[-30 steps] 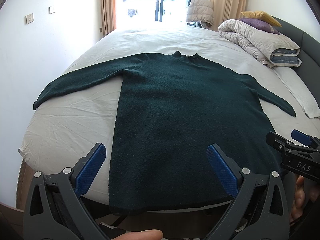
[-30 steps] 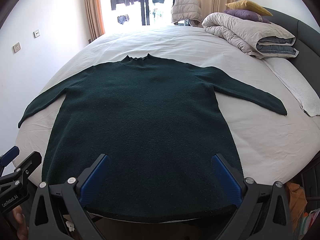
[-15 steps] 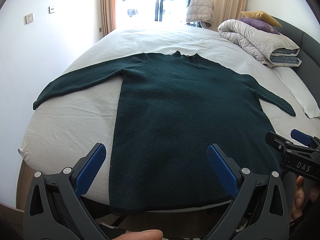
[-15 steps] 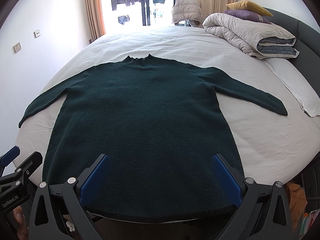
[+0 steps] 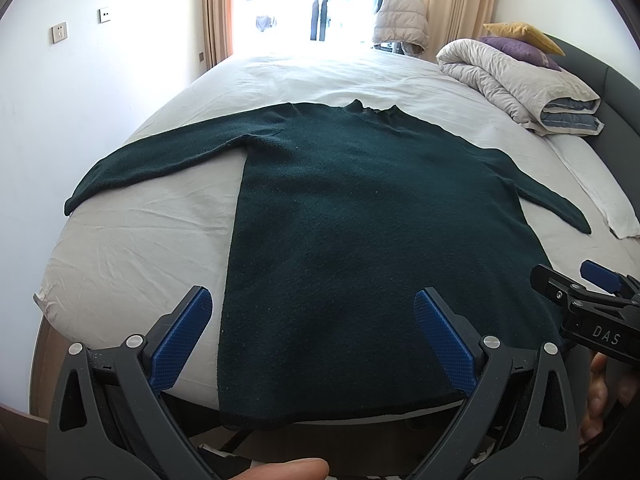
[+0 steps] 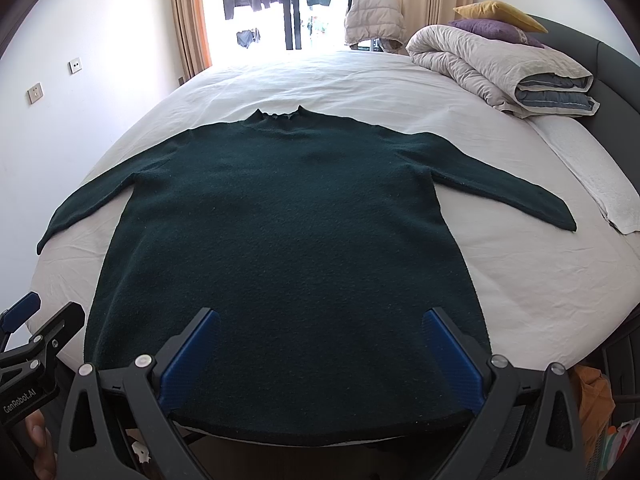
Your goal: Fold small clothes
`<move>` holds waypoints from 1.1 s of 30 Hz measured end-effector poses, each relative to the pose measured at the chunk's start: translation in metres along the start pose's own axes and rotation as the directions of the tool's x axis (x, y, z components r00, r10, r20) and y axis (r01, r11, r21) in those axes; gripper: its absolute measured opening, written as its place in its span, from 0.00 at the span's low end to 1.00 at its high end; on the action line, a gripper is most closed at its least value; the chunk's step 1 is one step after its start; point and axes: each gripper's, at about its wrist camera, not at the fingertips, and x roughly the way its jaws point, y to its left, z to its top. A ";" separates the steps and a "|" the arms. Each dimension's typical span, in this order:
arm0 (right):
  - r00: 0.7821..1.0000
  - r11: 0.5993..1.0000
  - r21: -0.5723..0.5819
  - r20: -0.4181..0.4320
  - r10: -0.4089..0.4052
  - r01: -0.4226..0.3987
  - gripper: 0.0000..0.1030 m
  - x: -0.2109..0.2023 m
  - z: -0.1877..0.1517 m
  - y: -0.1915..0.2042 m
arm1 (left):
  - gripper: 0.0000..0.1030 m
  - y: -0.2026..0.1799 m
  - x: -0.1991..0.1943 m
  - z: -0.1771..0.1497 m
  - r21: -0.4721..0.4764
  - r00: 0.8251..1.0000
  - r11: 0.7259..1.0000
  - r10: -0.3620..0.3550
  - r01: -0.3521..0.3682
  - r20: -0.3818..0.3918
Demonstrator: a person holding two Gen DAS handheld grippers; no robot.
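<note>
Dark green sweater (image 6: 280,248) spread flat on the white bed (image 6: 520,280), collar at 12 o'clock, hem at 6 o'clock by the bed edge, sleeves out toward 9 and 3. Left gripper (image 5: 312,344) held with jaws wide apart over the hem's left part, gripping nothing. Right gripper (image 6: 316,360) likewise spread wide above the hem, empty. Folded quilt (image 6: 500,68) at 2 o'clock.
</note>
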 end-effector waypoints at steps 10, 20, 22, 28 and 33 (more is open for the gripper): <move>1.000 1.000 -0.011 -0.010 0.001 -0.001 1.00 0.009 -0.003 0.007 | 1.00 0.016 0.005 -0.002 -0.032 0.999 0.999 -0.030 0.031 0.033; 0.998 0.997 -0.045 0.002 0.060 -0.060 1.00 0.020 0.008 0.026 | 1.00 0.128 0.044 0.034 -0.276 0.980 0.943 -0.159 0.186 0.115; 0.996 0.994 -0.060 0.014 0.092 -0.091 1.00 0.020 0.011 0.034 | 1.00 0.154 0.051 0.043 -0.342 0.968 0.909 -0.193 0.238 0.163; 0.980 0.978 -0.099 0.059 0.192 -0.186 1.00 0.017 0.020 0.057 | 1.00 0.245 0.085 0.062 -0.563 0.942 0.757 -0.235 0.332 0.239; 0.961 0.961 -0.092 0.063 0.268 -0.262 0.93 0.021 0.023 0.068 | 0.99 0.331 0.123 0.045 -0.745 0.883 0.473 -0.256 0.469 0.393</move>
